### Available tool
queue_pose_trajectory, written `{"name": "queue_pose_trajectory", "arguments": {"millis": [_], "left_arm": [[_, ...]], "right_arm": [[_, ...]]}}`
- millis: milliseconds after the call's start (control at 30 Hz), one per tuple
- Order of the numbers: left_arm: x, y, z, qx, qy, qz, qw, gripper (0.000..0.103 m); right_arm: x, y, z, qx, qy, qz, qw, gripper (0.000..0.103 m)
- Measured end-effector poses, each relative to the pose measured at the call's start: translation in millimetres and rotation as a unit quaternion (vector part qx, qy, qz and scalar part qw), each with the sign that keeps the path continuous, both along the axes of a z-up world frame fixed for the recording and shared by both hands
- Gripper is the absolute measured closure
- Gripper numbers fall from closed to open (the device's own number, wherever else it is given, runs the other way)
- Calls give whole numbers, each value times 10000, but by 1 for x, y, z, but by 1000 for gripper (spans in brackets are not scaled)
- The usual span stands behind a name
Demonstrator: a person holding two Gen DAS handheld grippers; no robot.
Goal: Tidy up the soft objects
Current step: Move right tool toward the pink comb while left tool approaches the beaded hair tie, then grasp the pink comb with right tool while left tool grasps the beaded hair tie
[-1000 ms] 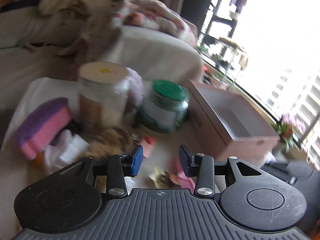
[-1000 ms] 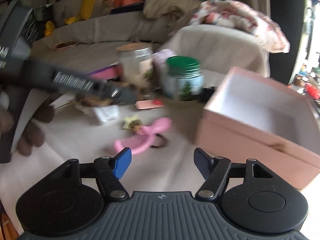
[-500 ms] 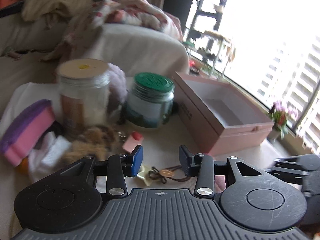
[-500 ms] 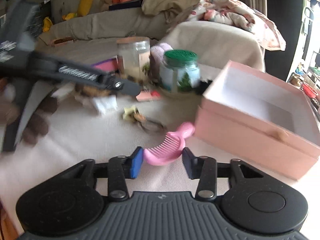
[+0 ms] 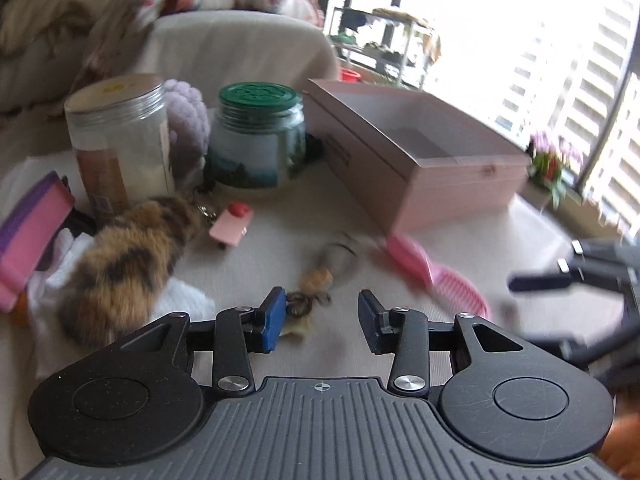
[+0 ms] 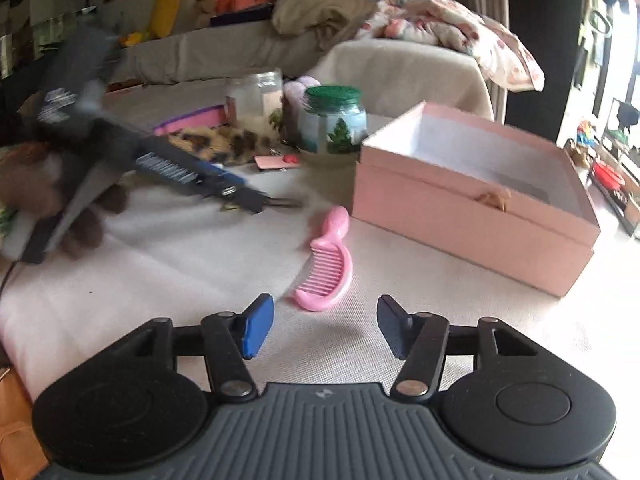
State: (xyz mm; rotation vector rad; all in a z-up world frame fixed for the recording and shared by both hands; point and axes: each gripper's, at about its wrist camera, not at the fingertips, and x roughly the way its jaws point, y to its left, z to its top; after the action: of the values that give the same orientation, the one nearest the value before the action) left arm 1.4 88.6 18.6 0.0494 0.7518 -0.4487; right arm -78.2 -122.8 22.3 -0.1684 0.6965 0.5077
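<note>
Left gripper (image 5: 322, 320): jaws apart, nothing clamped between them; it hovers low over the white cloth-covered table (image 5: 256, 264), with a brown hair tie (image 5: 306, 300) lying on the cloth just ahead of its left blue pad (image 5: 272, 320). In the right wrist view the same gripper (image 6: 256, 200) enters from the left edge, blurred, gripped by a hand (image 6: 60, 200). Left of the hair tie lies the calico fur plush (image 5: 128, 256), mottled orange, brown and black, resting partly on a white cloth (image 5: 176, 300) and beside a pink-and-purple sponge (image 5: 28, 232). Behind it stand a clear jar with a tan lid (image 5: 120, 140), a lilac knitted soft item (image 5: 188, 120) and a green-lidded glass jar (image 5: 258, 136) printed with trees. A small pink clip (image 5: 232, 224) lies in front of the jars. Further right, a pink comb (image 6: 326, 264) lies flat on the cloth, handle pointing toward the jars, teeth toward the camera. Right gripper (image 6: 325, 328): jaws wide apart, holding nothing and touching nothing; the comb lies just ahead of the gap, nearer the left pad (image 6: 256, 330). To the right sits the open pink box (image 6: 472, 224), white-lined, with a small tan tie on its front wall; whether its floor holds any items cannot be told. A sofa (image 6: 240, 52) with a floral blanket (image 6: 460, 36) stands behind the table.
</note>
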Motion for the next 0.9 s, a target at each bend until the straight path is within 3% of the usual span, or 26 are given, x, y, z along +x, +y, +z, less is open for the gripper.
{"name": "queue_pose_trajectory", "arguments": {"millis": [233, 533, 633, 733, 900], "left_arm": [[-26, -28, -7, 897, -525, -118, 9945, 55], [-1, -24, -10, 439, -303, 313, 9981, 52], [-3, -22, -9, 500, -333, 286, 9978, 63], [-7, -17, -9, 474, -355, 303, 9978, 78], [-14, -11, -9, 333, -320, 343, 9983, 79]], "right_arm": [[1, -4, -6, 169, 5, -173, 9997, 40], [-2, -3, -7, 157, -44, -176, 9997, 37], [1, -1, -3, 110, 44, -126, 9999, 37], [7, 5, 6, 62, -147, -129, 9998, 37], [34, 23, 6, -102, -203, -109, 9997, 38]]}}
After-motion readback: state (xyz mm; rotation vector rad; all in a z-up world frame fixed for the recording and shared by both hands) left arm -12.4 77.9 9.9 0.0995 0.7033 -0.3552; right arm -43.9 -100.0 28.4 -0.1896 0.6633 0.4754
